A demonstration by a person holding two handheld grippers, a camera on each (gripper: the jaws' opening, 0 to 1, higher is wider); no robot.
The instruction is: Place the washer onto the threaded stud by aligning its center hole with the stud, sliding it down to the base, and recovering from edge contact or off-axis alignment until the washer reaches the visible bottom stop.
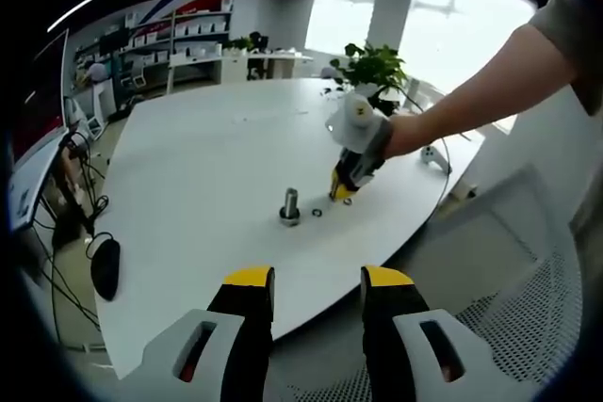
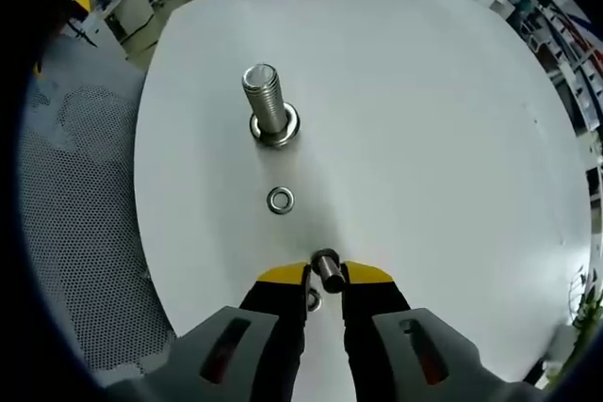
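A threaded steel stud (image 2: 264, 99) stands upright on the white table (image 2: 424, 138), with a flat ring at its base (image 2: 276, 129). One loose washer (image 2: 280, 200) lies flat between the stud and my right gripper (image 2: 325, 275). That gripper is shut on a small metal washer (image 2: 326, 268) held between its yellow tips, low over the table and short of the stud. In the left gripper view the stud (image 1: 289, 205) and the loose washer (image 1: 317, 211) sit mid-table, with the right gripper (image 1: 345, 185) just right of them. My left gripper (image 1: 317, 280) hovers open at the near table edge.
Another small ring (image 2: 313, 300) lies on the table under the right gripper's left finger. A person's arm (image 1: 471, 101) reaches in from the right. A black mouse (image 1: 105, 266) lies at the table's left edge, a potted plant (image 1: 373, 68) stands behind, and a mesh chair (image 1: 528, 327) sits near right.
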